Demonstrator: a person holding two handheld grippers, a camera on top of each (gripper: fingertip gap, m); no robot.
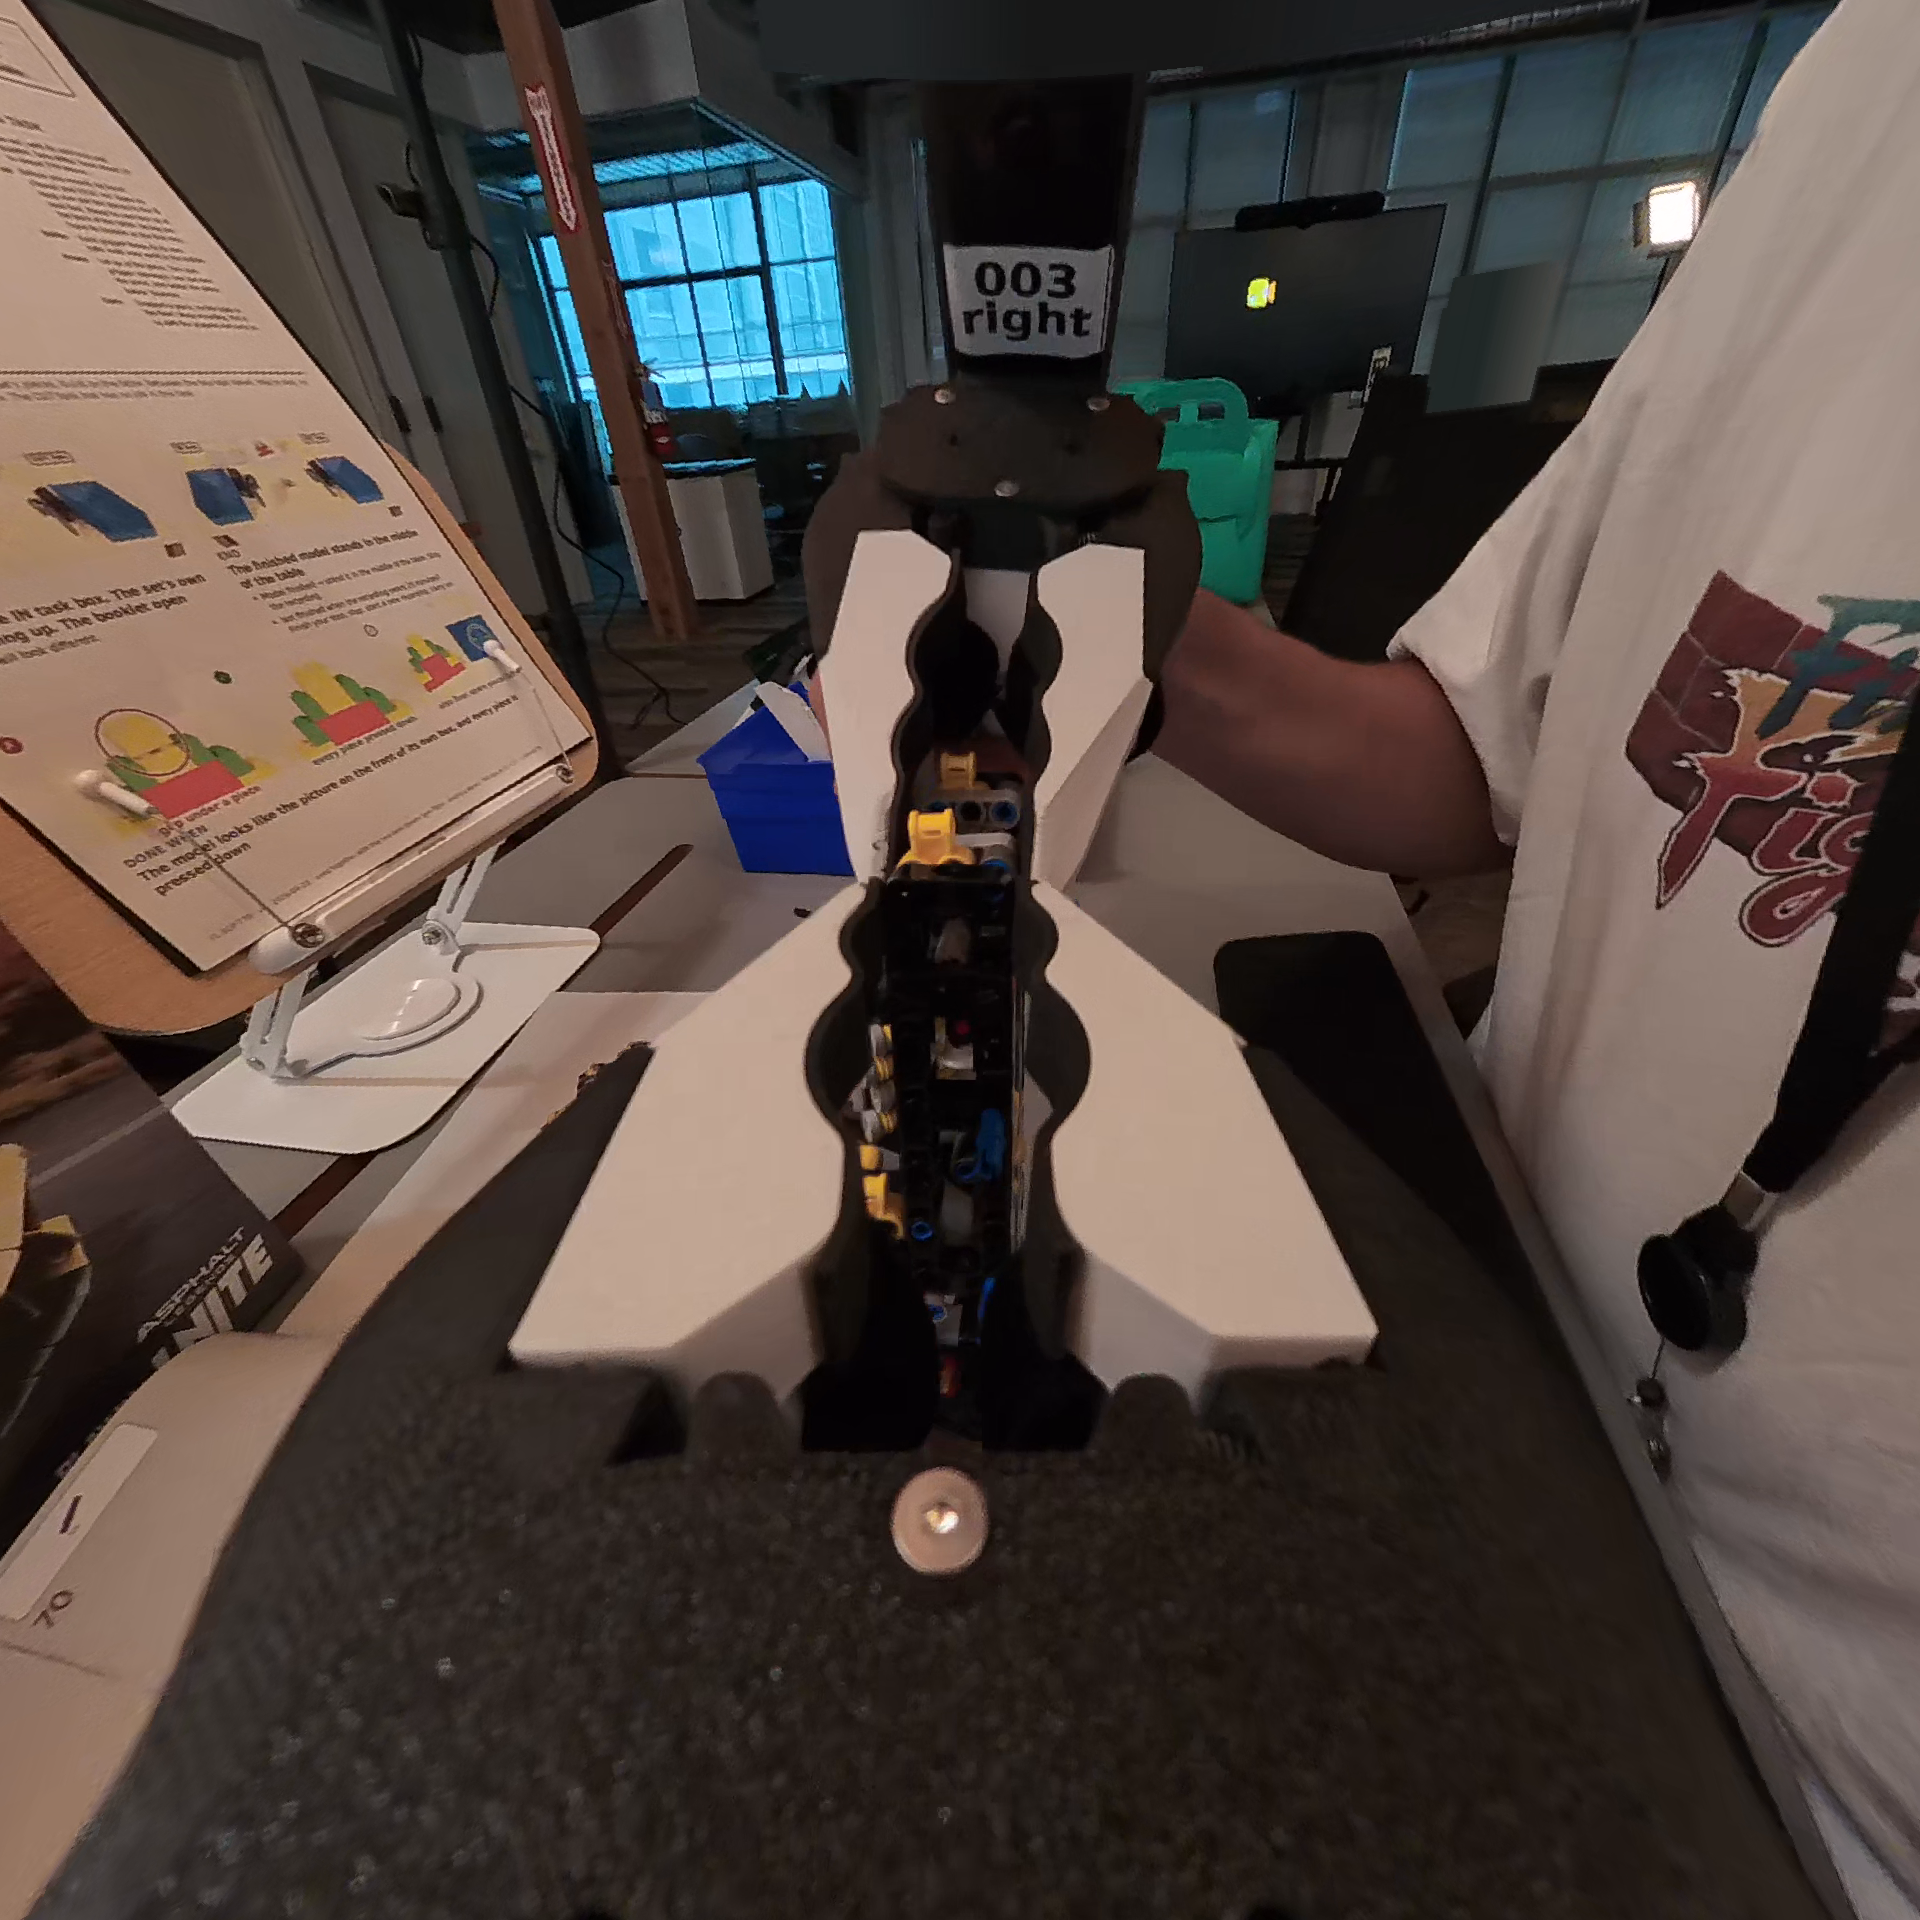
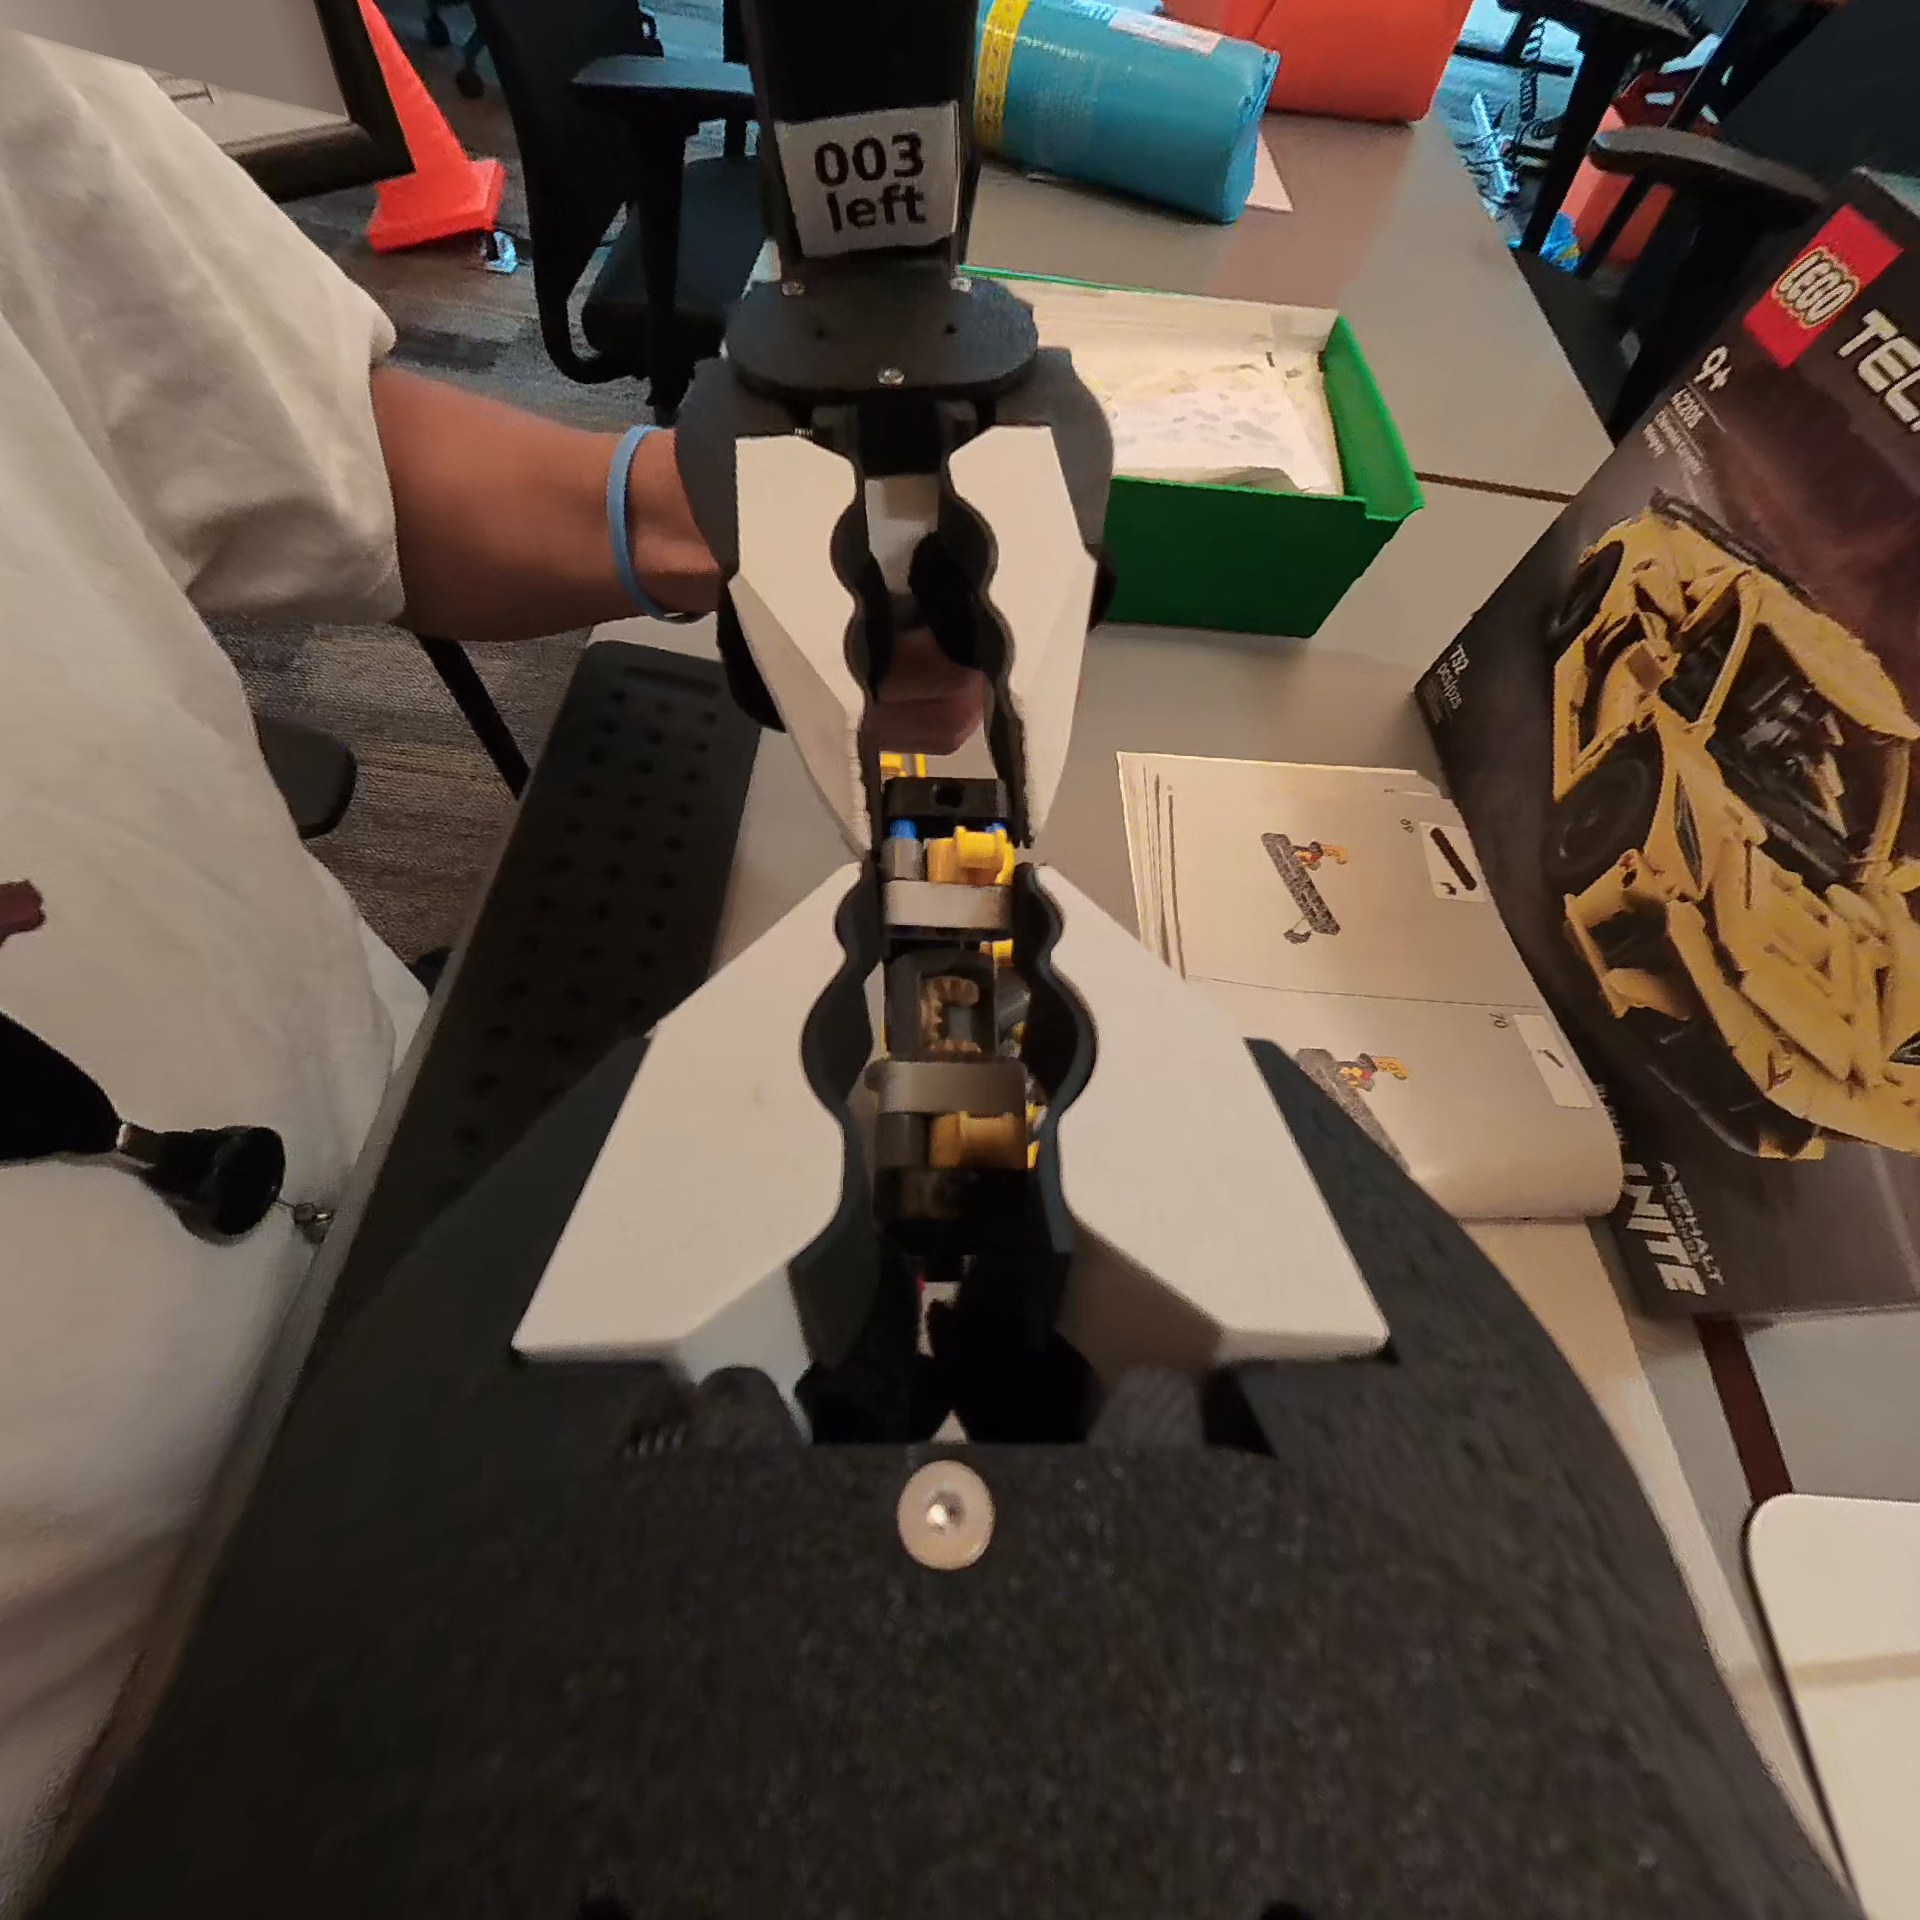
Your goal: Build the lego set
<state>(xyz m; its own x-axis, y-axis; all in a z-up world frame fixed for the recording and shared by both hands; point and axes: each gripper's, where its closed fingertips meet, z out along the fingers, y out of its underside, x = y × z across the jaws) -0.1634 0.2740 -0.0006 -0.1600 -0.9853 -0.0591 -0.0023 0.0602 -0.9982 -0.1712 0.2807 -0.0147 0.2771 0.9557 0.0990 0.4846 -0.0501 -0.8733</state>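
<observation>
A long black Lego assembly point(image 1: 948, 1039) with yellow, grey and blue parts is held in the air between both grippers, one at each end. My left gripper point(image 1: 951, 894) is shut on its near end in the left wrist view. My right gripper point(image 1: 961, 800) faces it from the far side and is shut on the other end. In the right wrist view my right gripper point(image 2: 940, 883) clamps the assembly point(image 2: 951, 997), where grey beams and a tan gear show. My left gripper point(image 2: 948, 805) grips the far end. The two grippers' fingertips nearly meet.
An instruction sheet on a white stand point(image 1: 260, 623) is at the left, with a blue bin point(image 1: 774, 800) behind the grippers. The Lego box point(image 2: 1714, 831), an open booklet point(image 2: 1351, 987), a green bin point(image 2: 1247, 540) and a black mat point(image 2: 613, 883) lie on the table. A person's torso is close by. Only a small space, under 4 cm, lies between the two pairs of fingers.
</observation>
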